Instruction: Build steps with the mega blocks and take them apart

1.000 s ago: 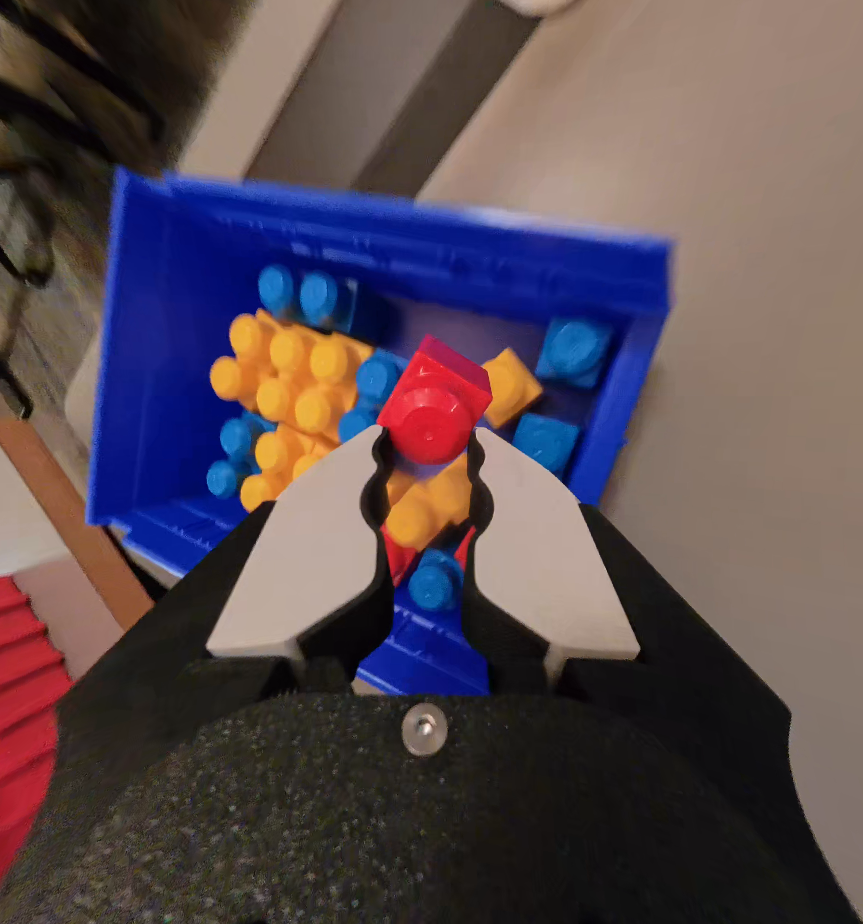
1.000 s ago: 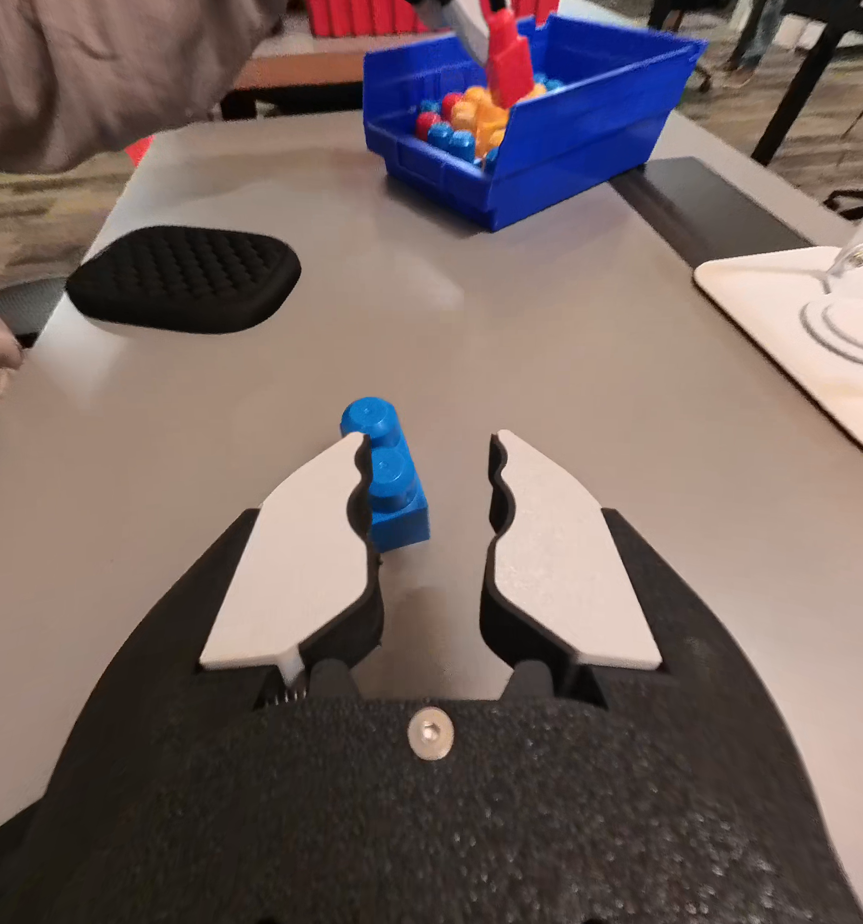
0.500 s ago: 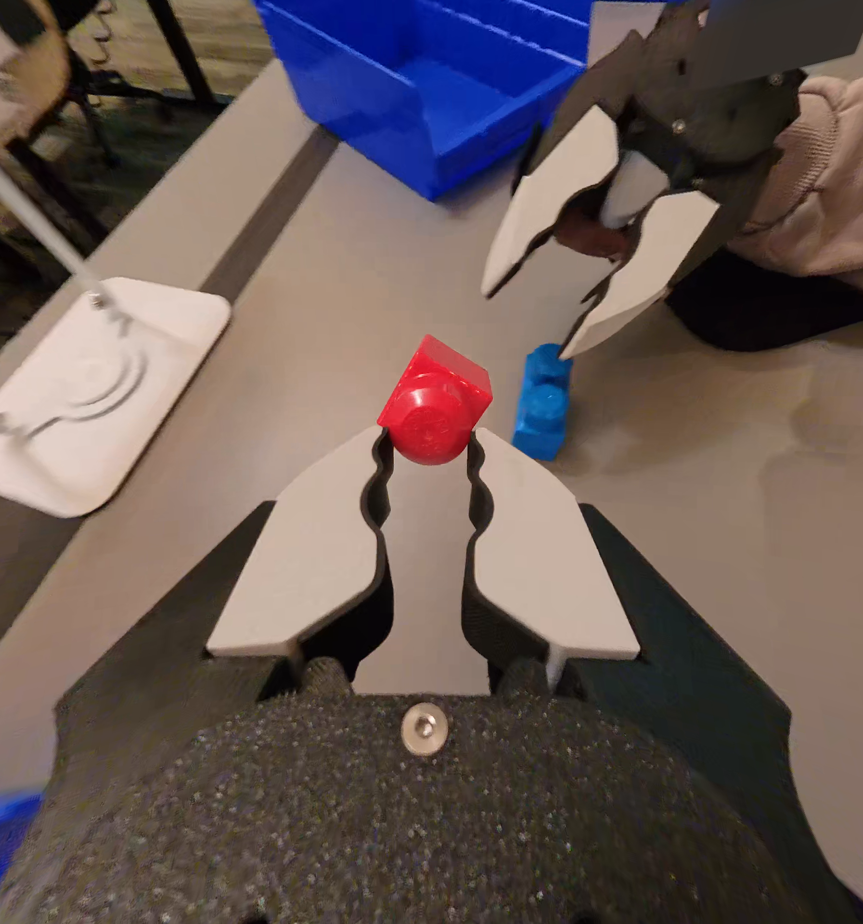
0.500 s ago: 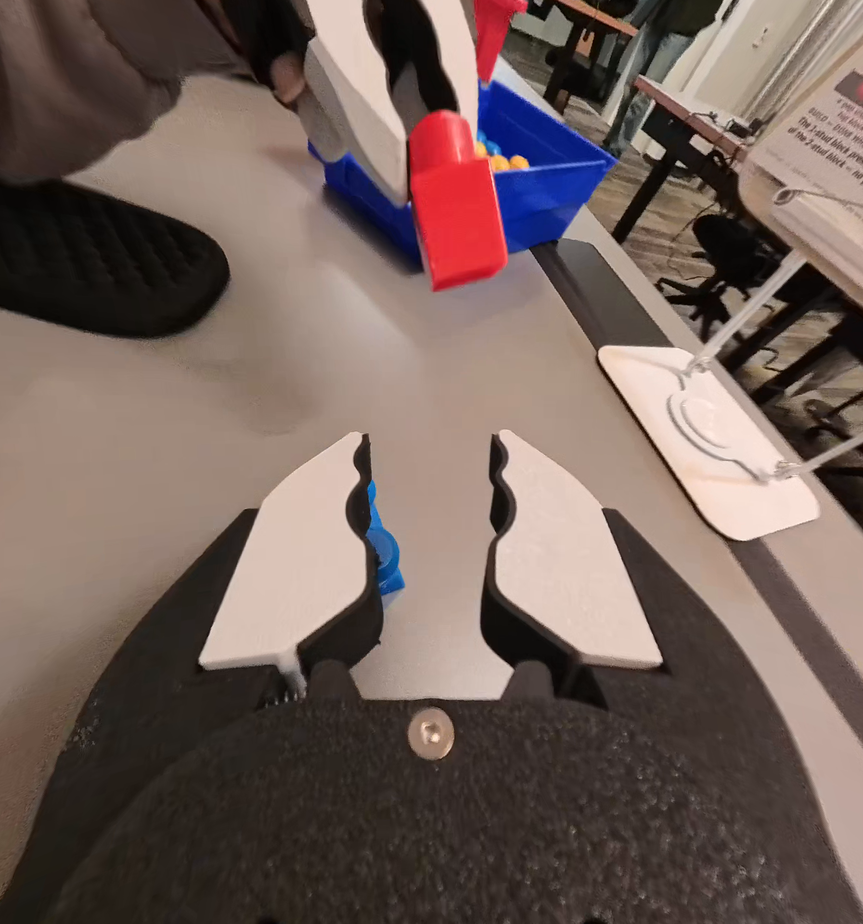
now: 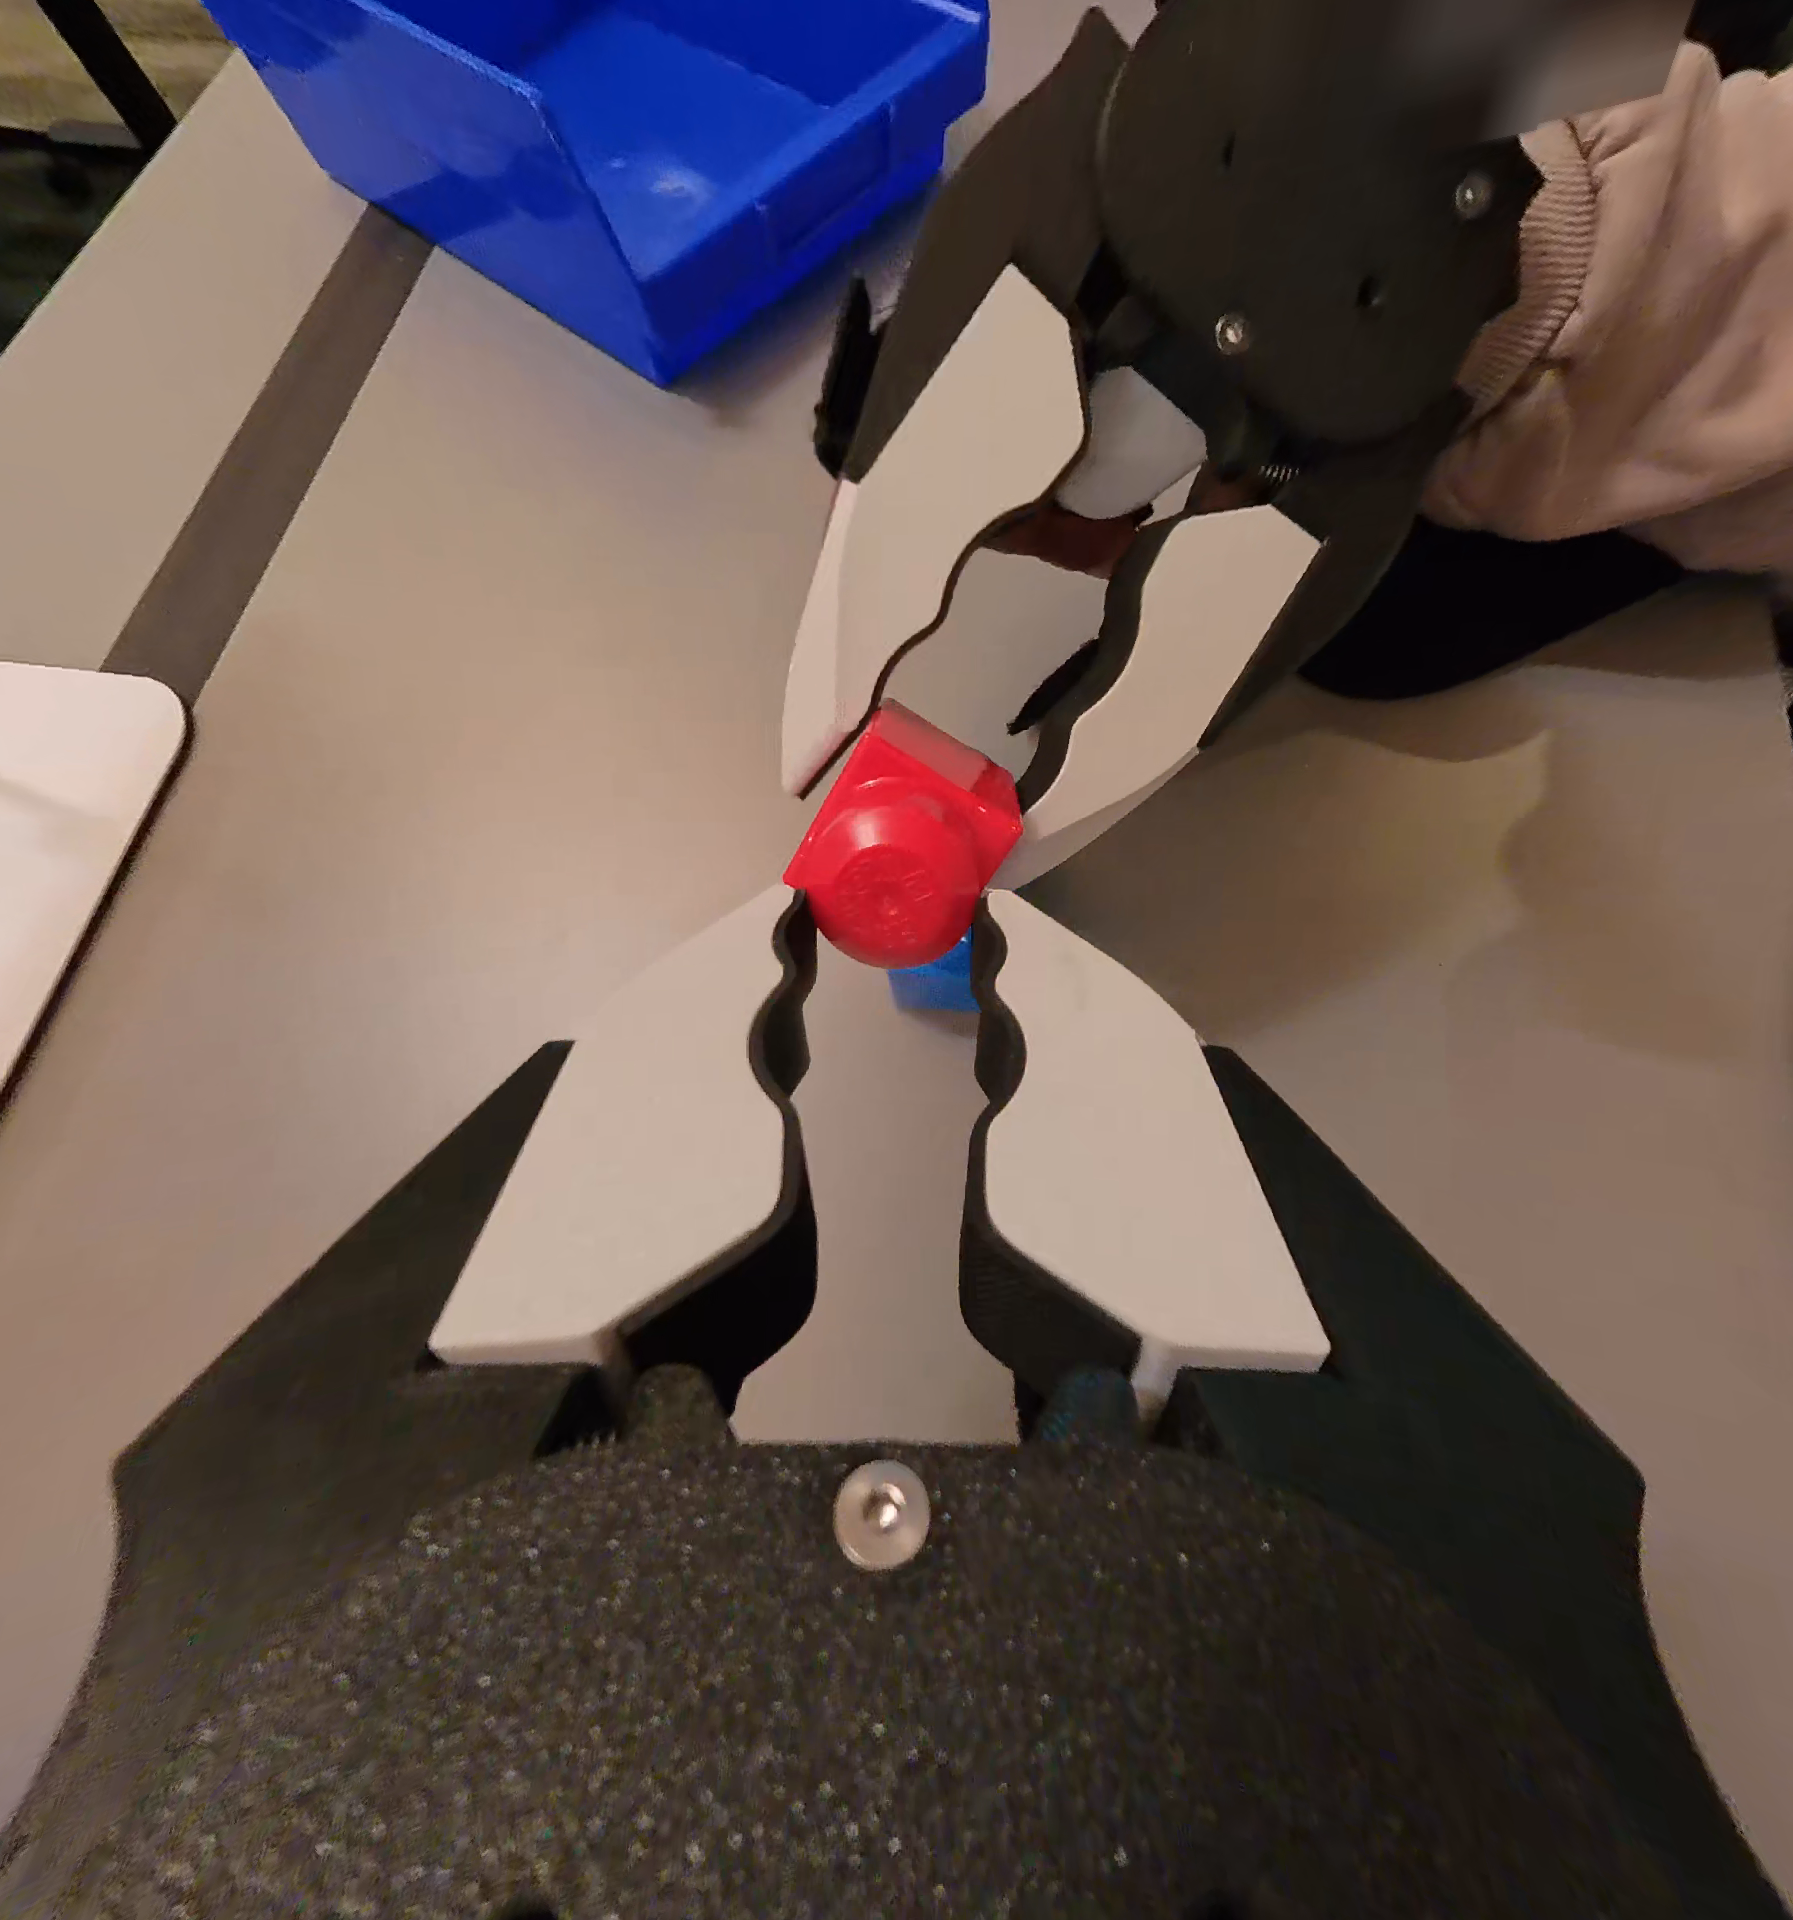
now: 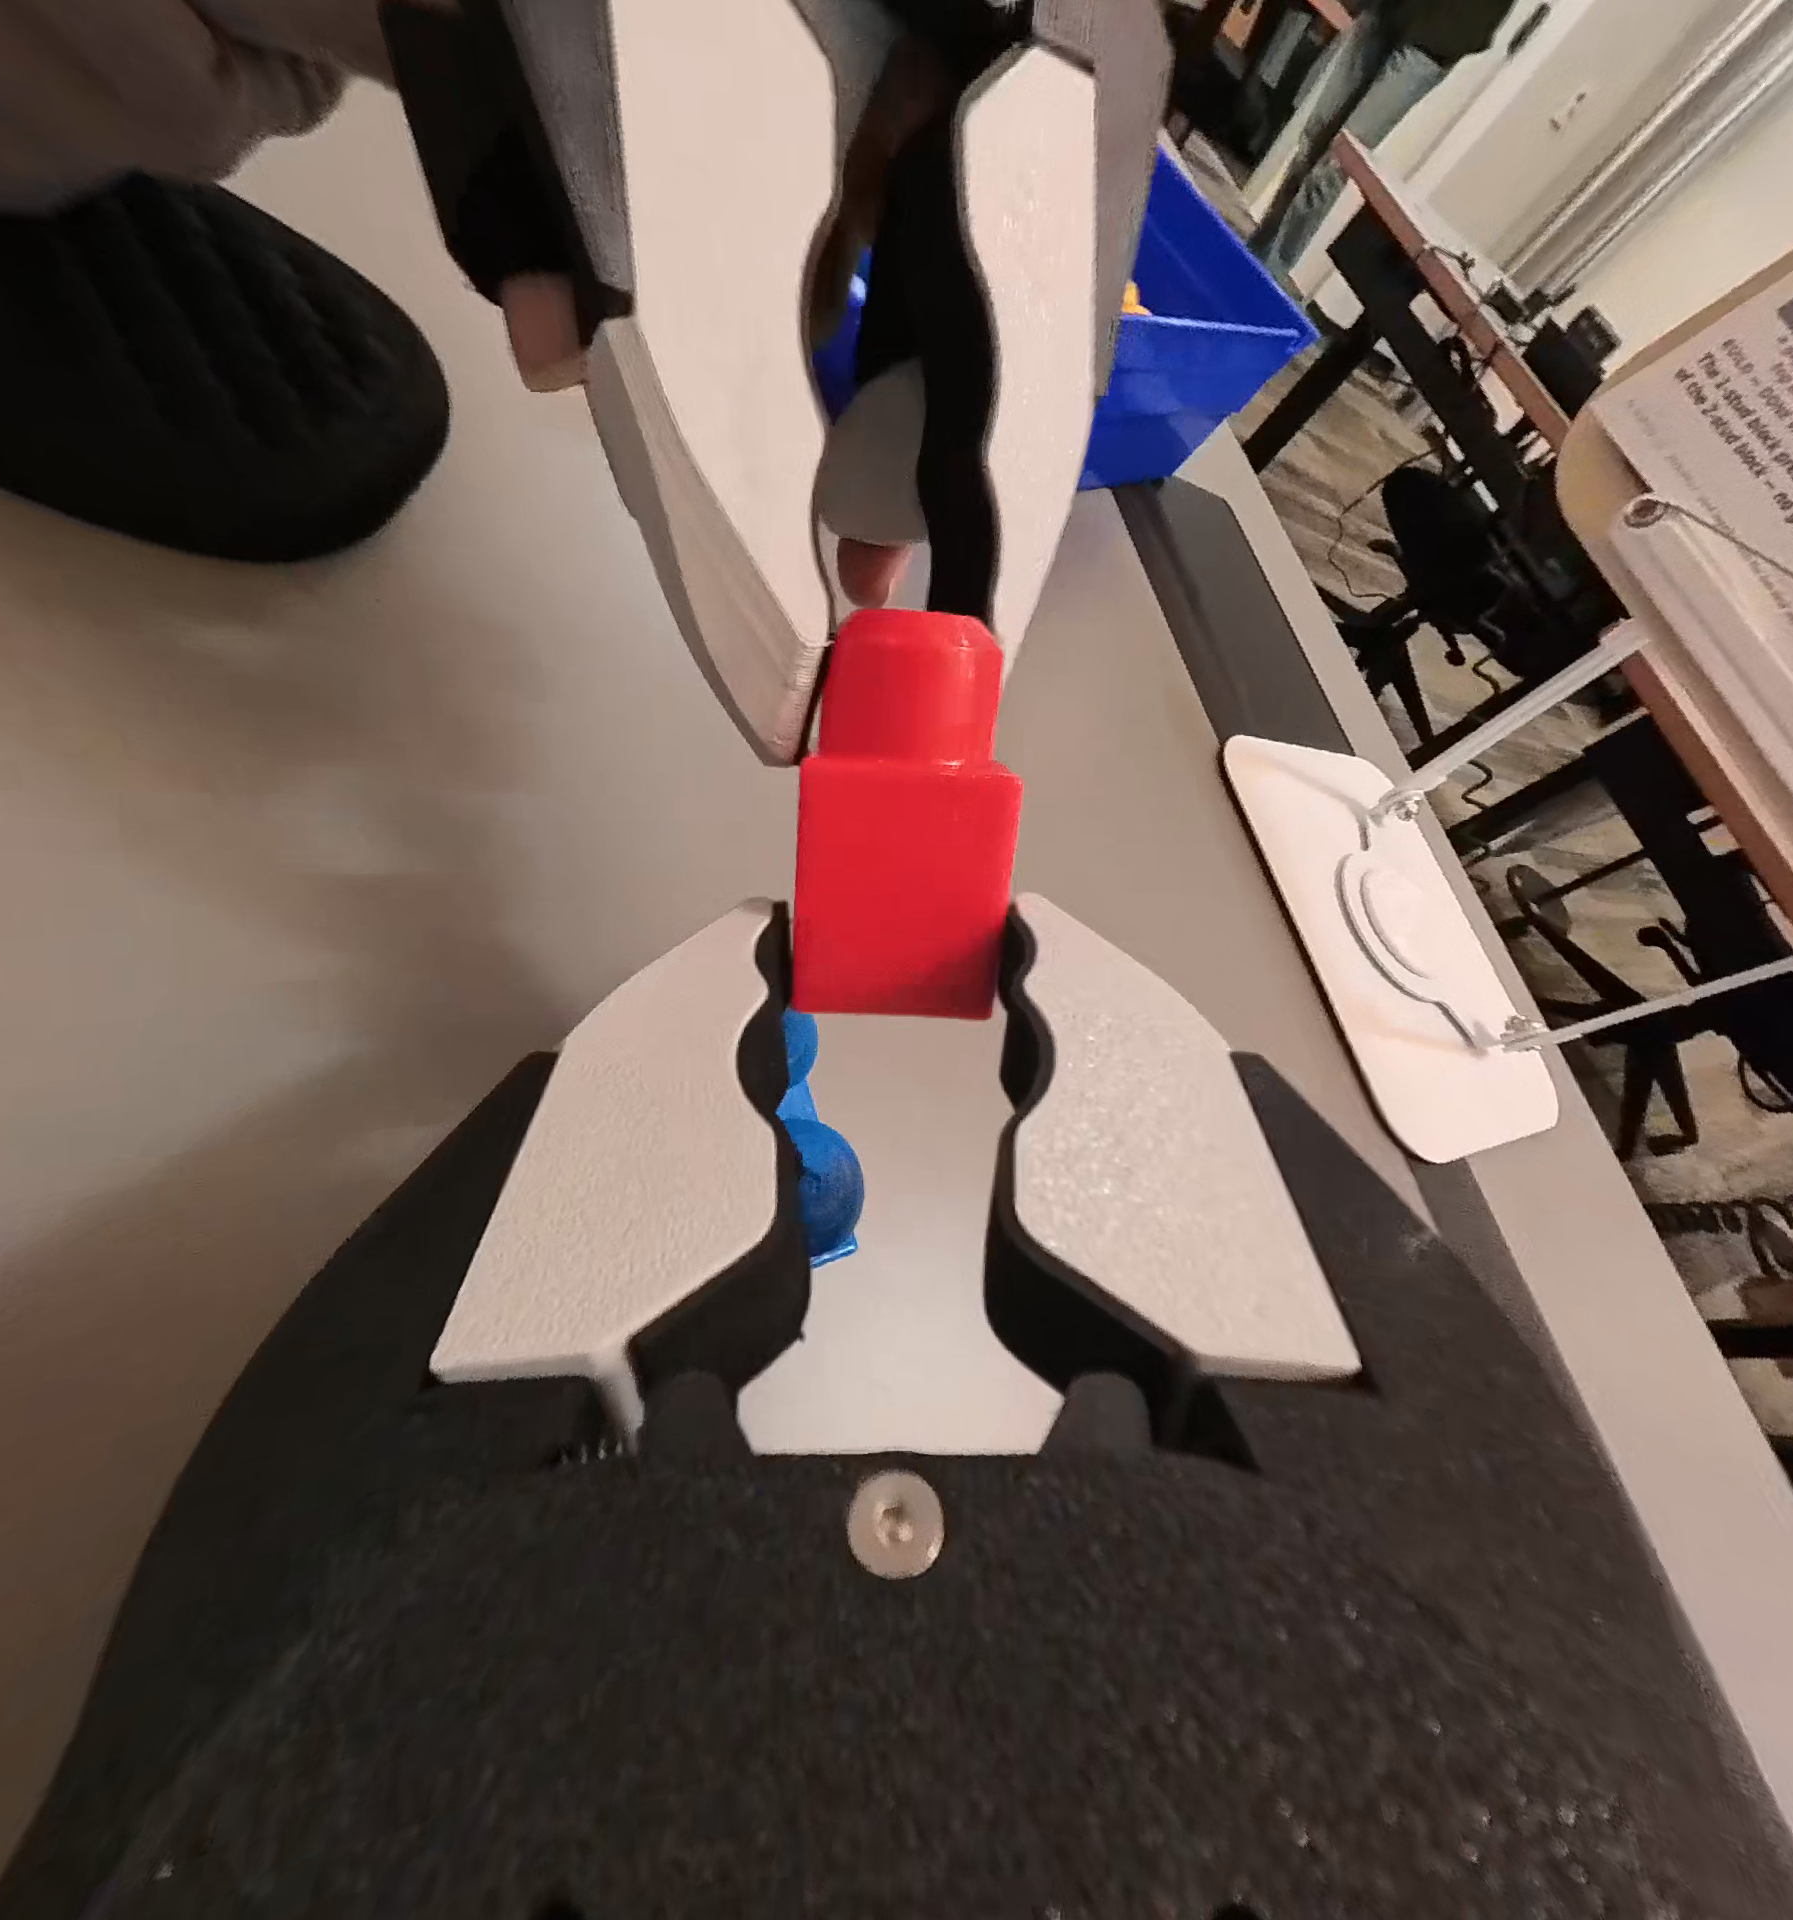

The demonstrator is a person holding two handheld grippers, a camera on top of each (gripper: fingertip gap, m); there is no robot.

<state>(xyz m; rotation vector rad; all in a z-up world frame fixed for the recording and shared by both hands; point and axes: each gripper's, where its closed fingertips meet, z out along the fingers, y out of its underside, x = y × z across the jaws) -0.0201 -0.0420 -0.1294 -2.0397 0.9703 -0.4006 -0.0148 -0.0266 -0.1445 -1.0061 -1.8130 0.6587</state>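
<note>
The left gripper [image 5: 887,904] pinches the red block [image 5: 897,836] by its single stud, jaws pressed onto the stud's sides, so the block's square body and open underside hang free below the fingertips. That hold makes sense for stacking: nothing of the gripper sits between the red block and what it is meant to press onto. The blue block [image 6: 817,1164], a two-stud piece, lies on the grey worktop [image 5: 476,727] under and just beside the red one; in the right wrist view its studs peek out along the inner edge of the right gripper's near finger.

The right gripper [image 6: 897,930] has its jaws spread, one on either side of the red block's body. Whether they touch it I cannot tell, and they are not squeezing the blue block either. It looks placed to steady the stack while the red block goes down on one blue stud, which would give the first step.

A second ago the left gripper held the red block over the blue bin [image 5: 663,187], among the yellow and blue pieces, while the right one waited open around the blue block. Half a second ago the red block was partway across, well above the worktop. Now it hangs low, between the right gripper's jaws, with the blue block just below.
</note>
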